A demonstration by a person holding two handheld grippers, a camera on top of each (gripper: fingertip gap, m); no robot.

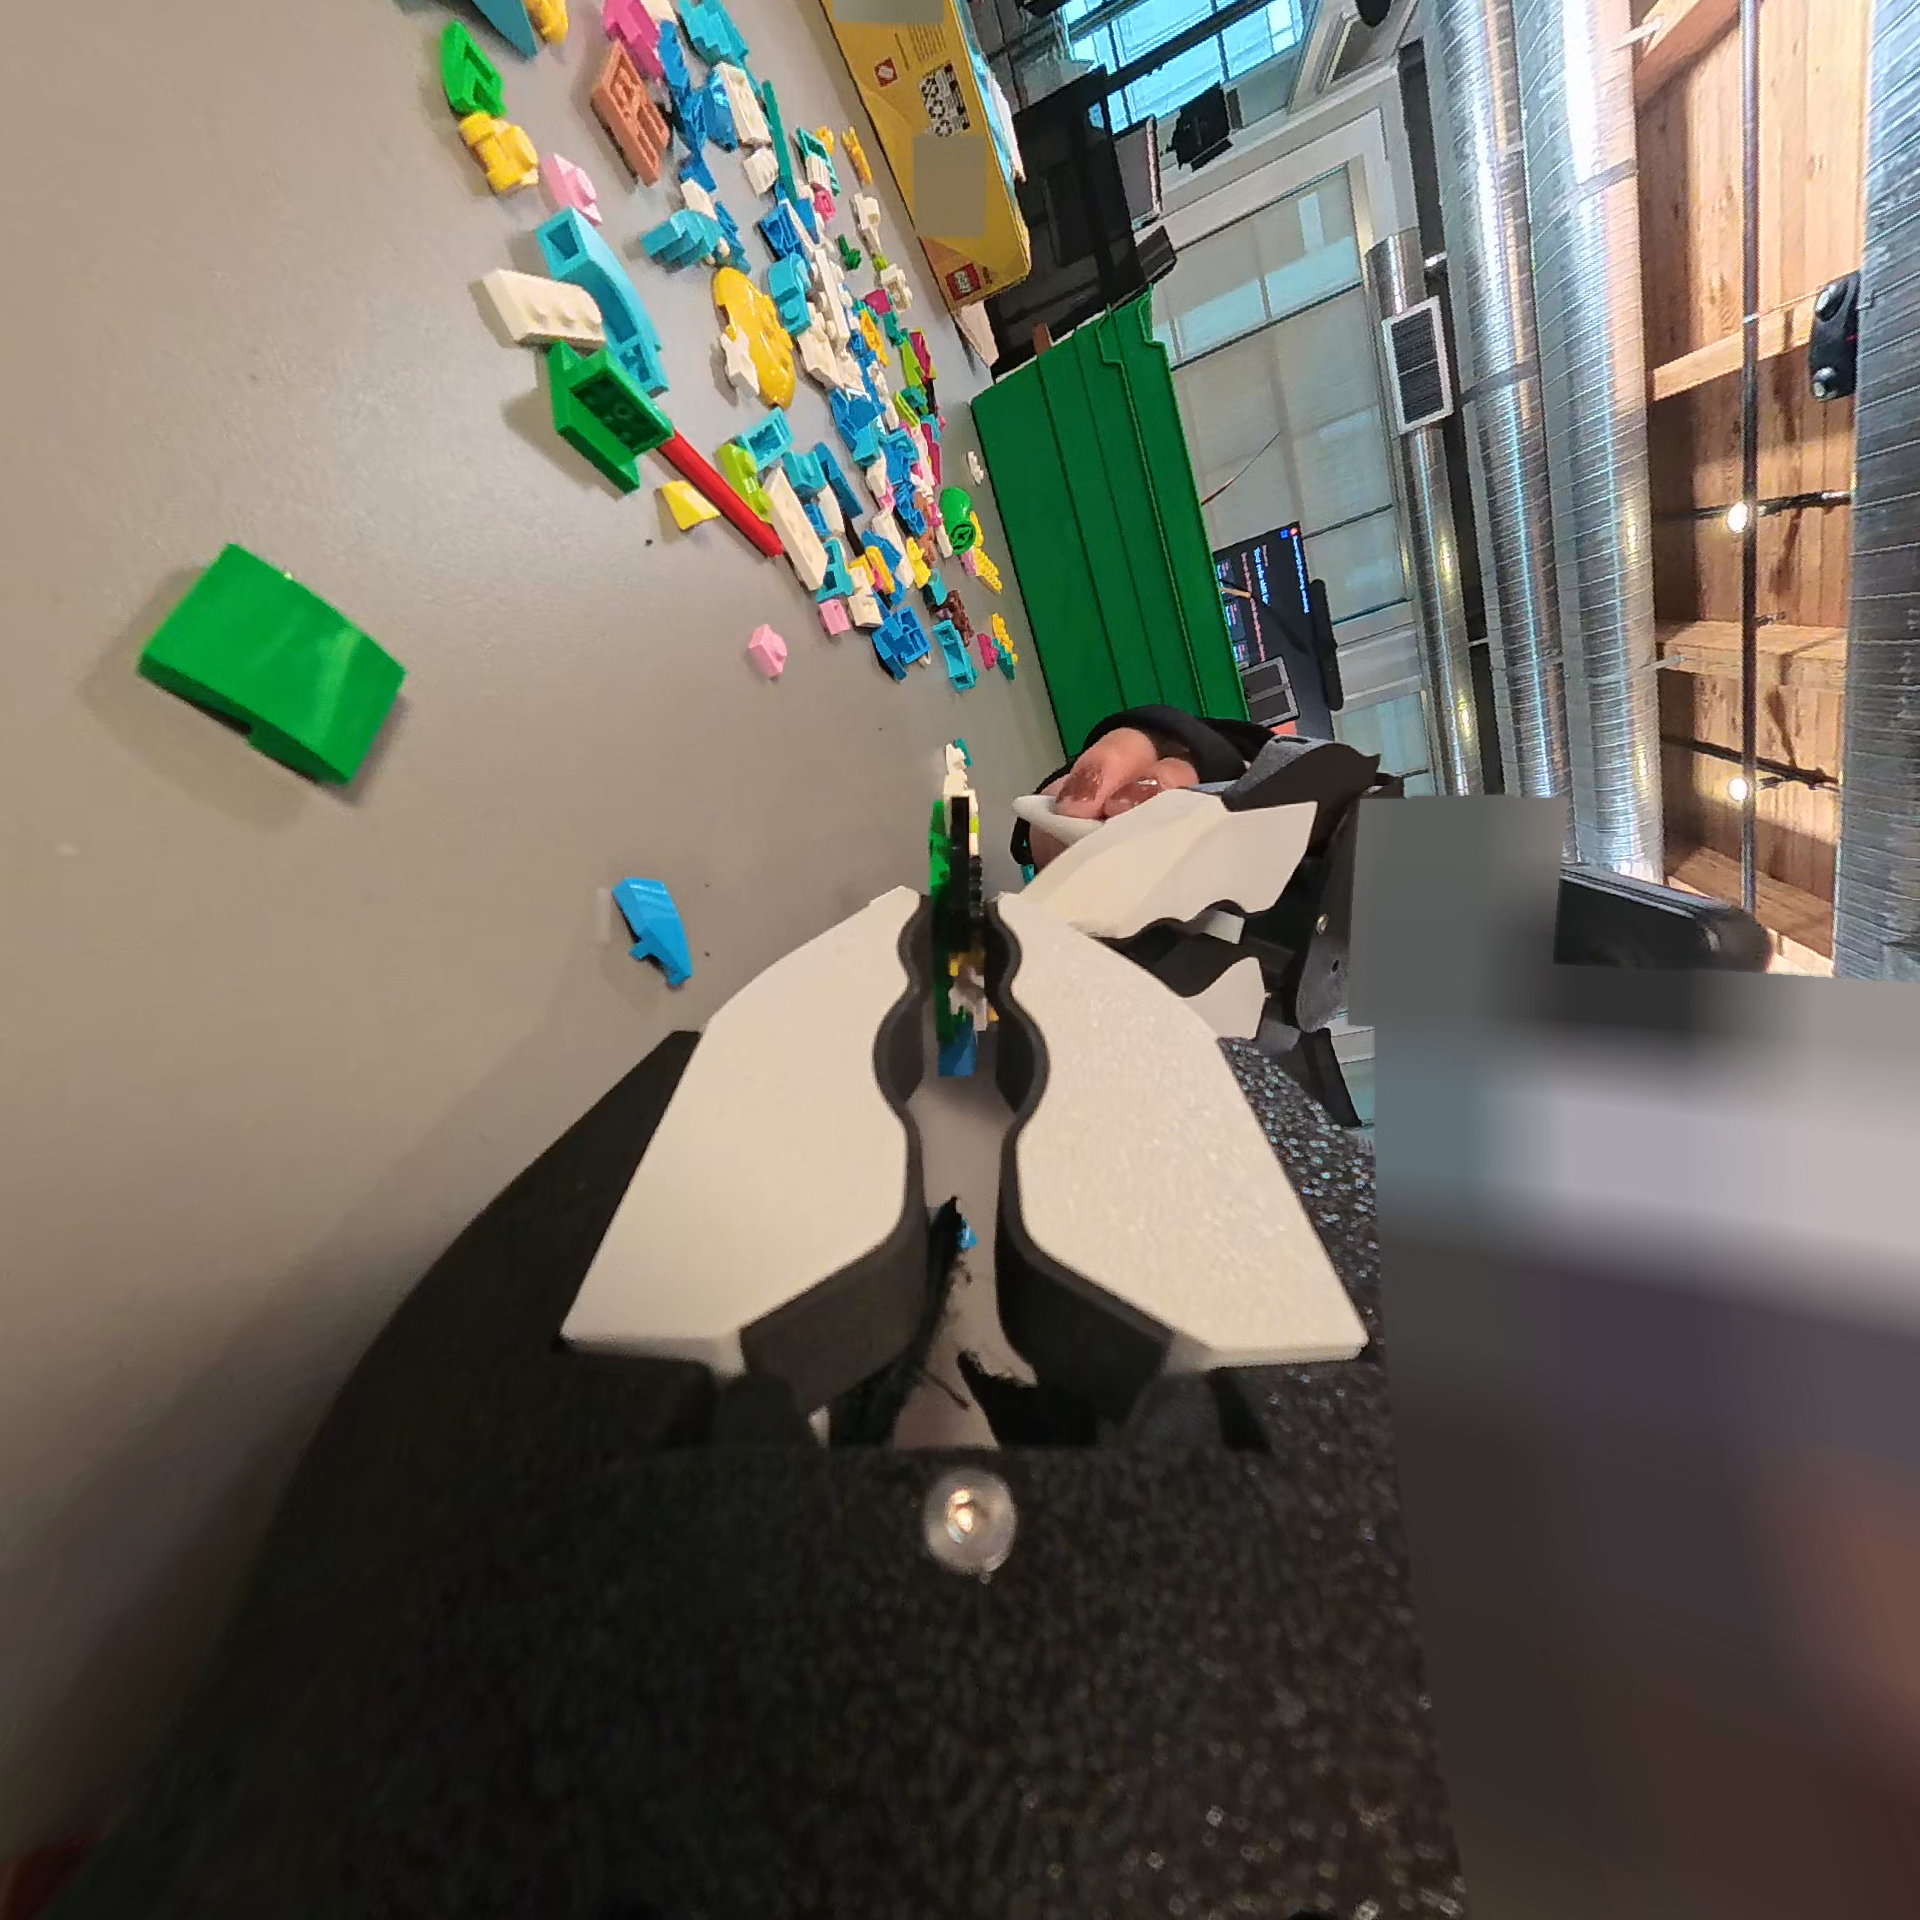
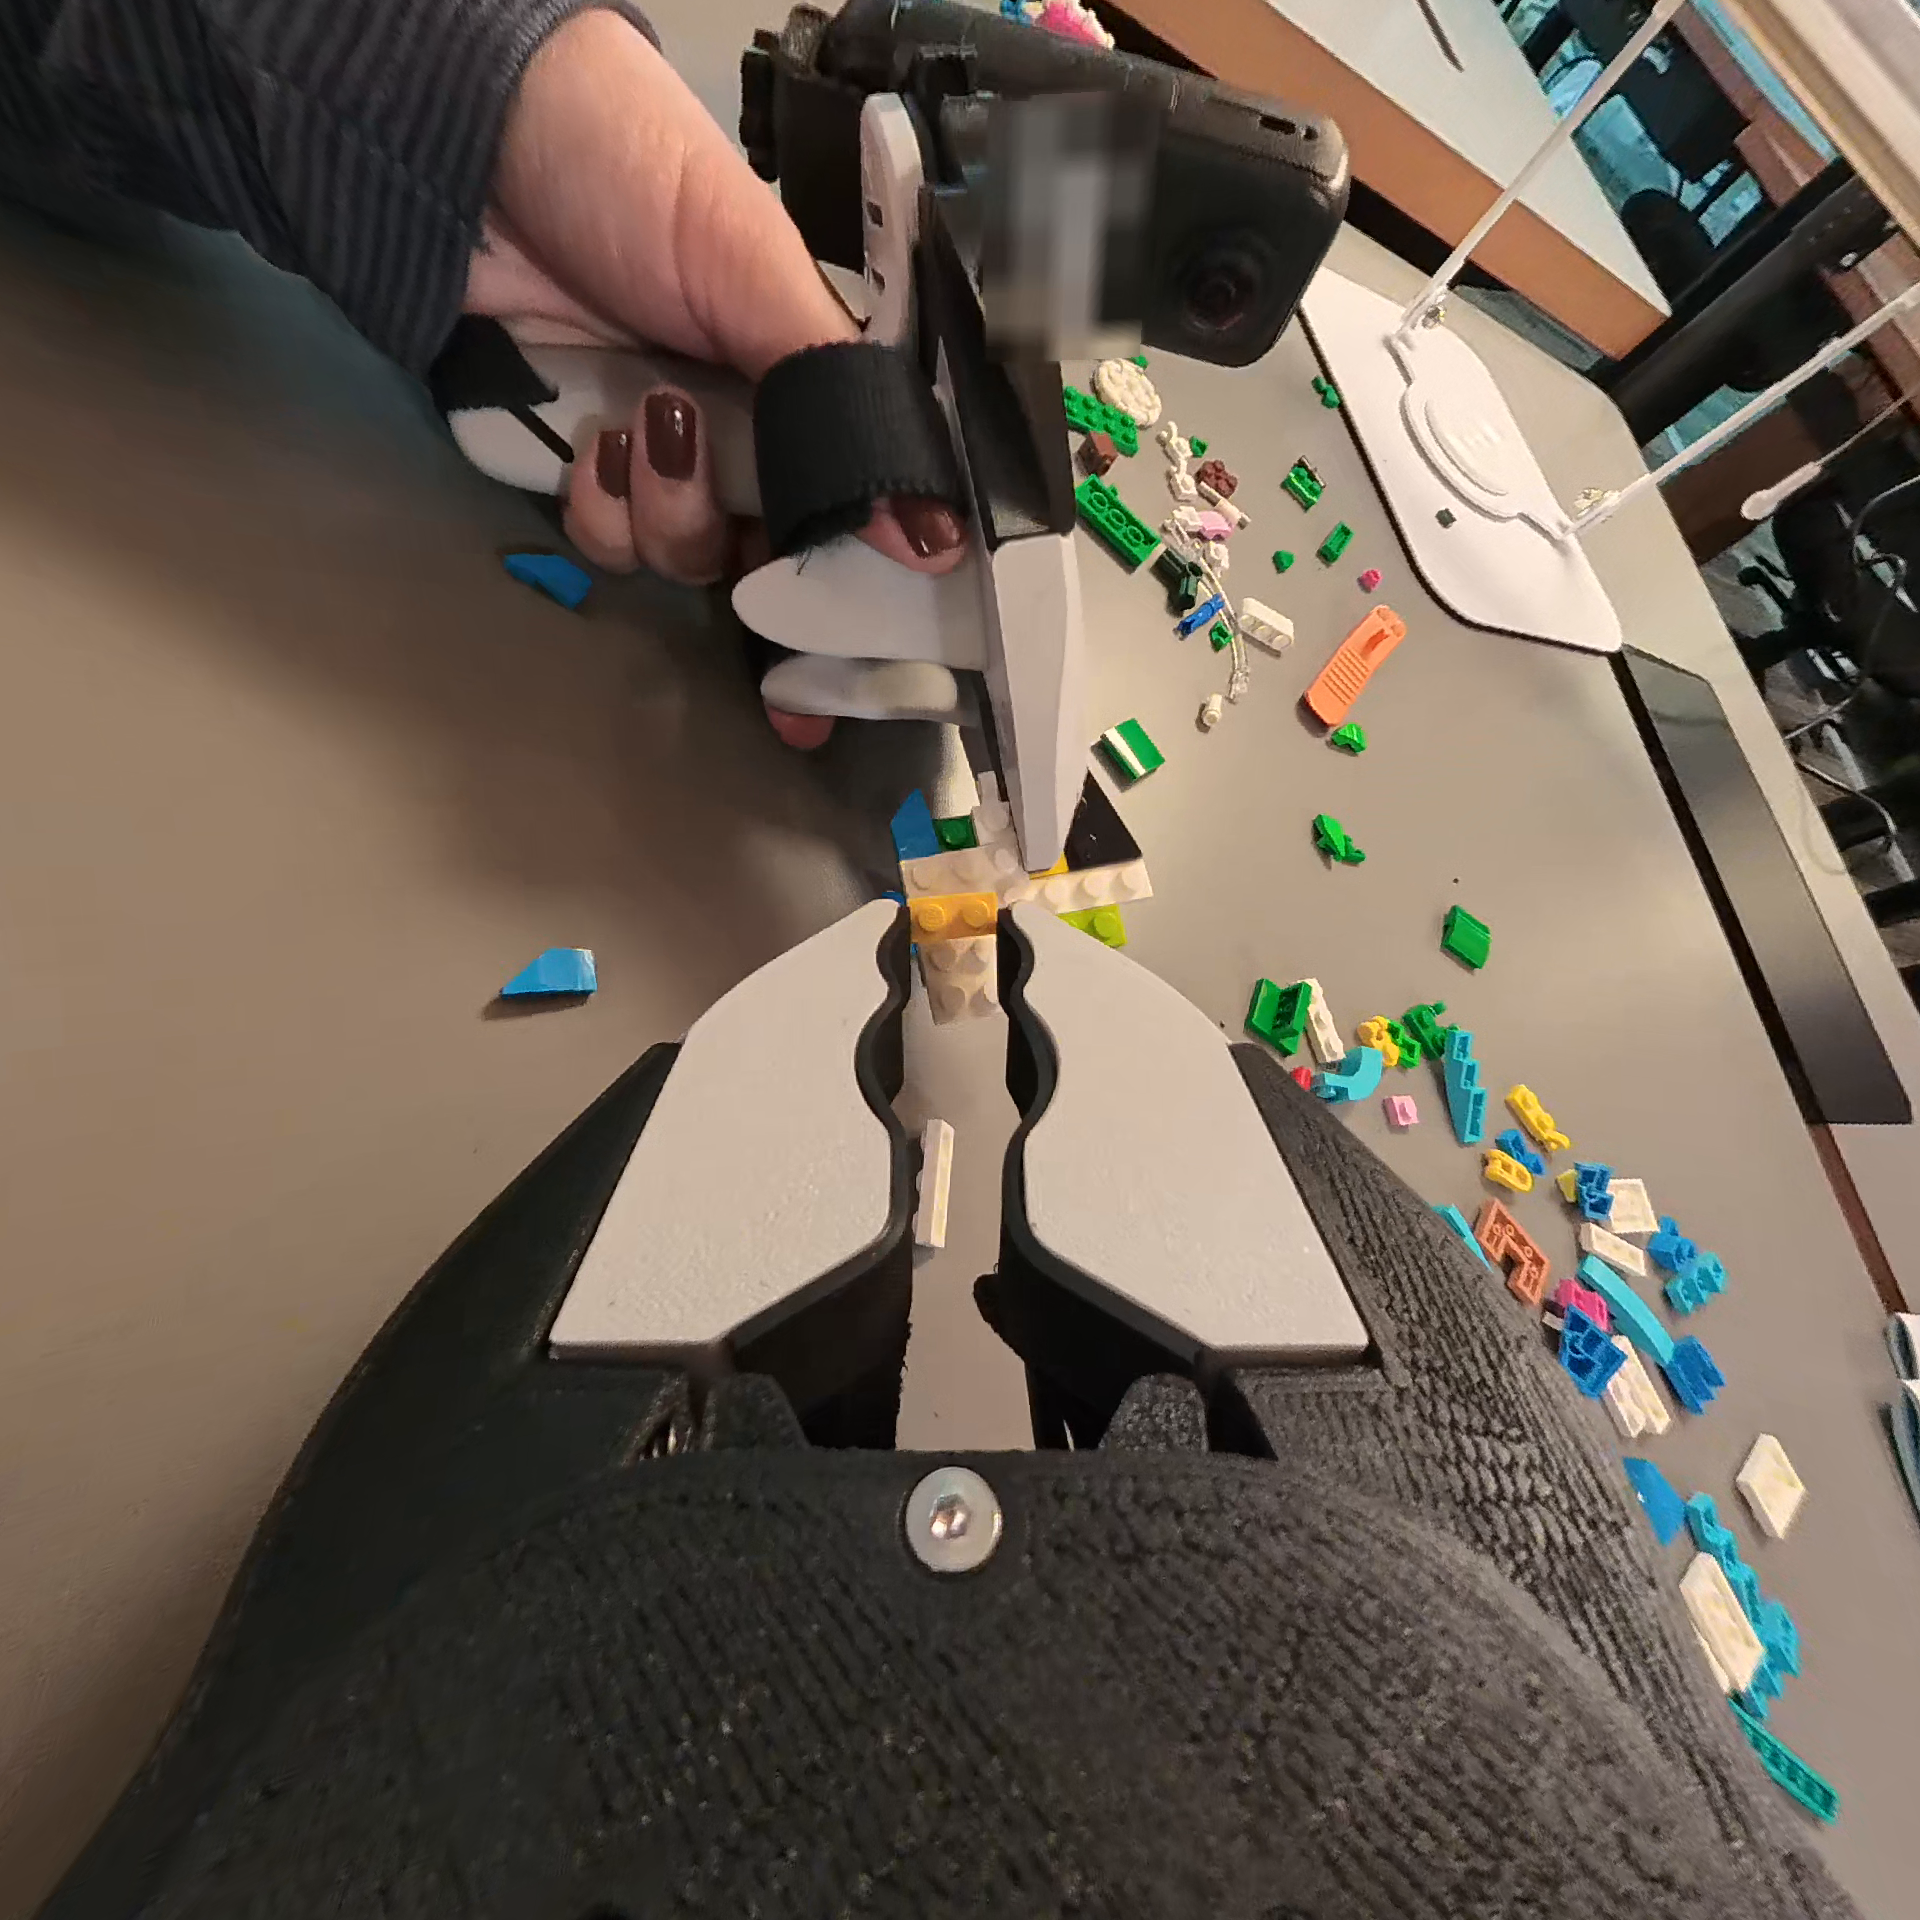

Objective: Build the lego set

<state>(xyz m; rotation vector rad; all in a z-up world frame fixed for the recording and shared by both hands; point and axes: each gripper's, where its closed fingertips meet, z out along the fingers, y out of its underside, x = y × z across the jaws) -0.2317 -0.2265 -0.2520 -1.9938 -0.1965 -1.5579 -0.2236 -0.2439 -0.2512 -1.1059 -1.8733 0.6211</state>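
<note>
Left gripper (image 1: 958, 914) is clamping the build (image 1: 958, 935) edge-on, jaws narrow and pressing on both faces of it. Seen from the right wrist view, the same left gripper (image 2: 1029, 831) is coming down from above onto the build (image 2: 997, 894), a flat assembly of white, yellow, blue, green, lime and black plates sitting low over the counter (image 2: 312, 831); whether it is touching the counter, cannot tell. A hand (image 2: 665, 312) in a dark sleeve is gripping that gripper's handle.

Right gripper (image 2: 954, 920) is pinching the near end of the build, jaws narrow, tips sitting on either side of the yellow plate (image 2: 951, 916), with a white plate (image 2: 961, 982) just behind it between the fingers. A loose white strip (image 2: 935, 1184) is lying on the counter further back between the fingers. In the left wrist view the right gripper (image 1: 1049, 894) is showing just beyond the build, its tips hidden.

Loose pieces are lying scattered on the counter (image 1: 312, 1039): a green curved piece (image 1: 272, 663), a blue wedge (image 1: 652, 925), a big mixed pile (image 1: 810, 364). A yellow box (image 1: 925, 135) is lying past the pile. An orange separator (image 2: 1354, 665) is lying well apart, right of the build.
</note>
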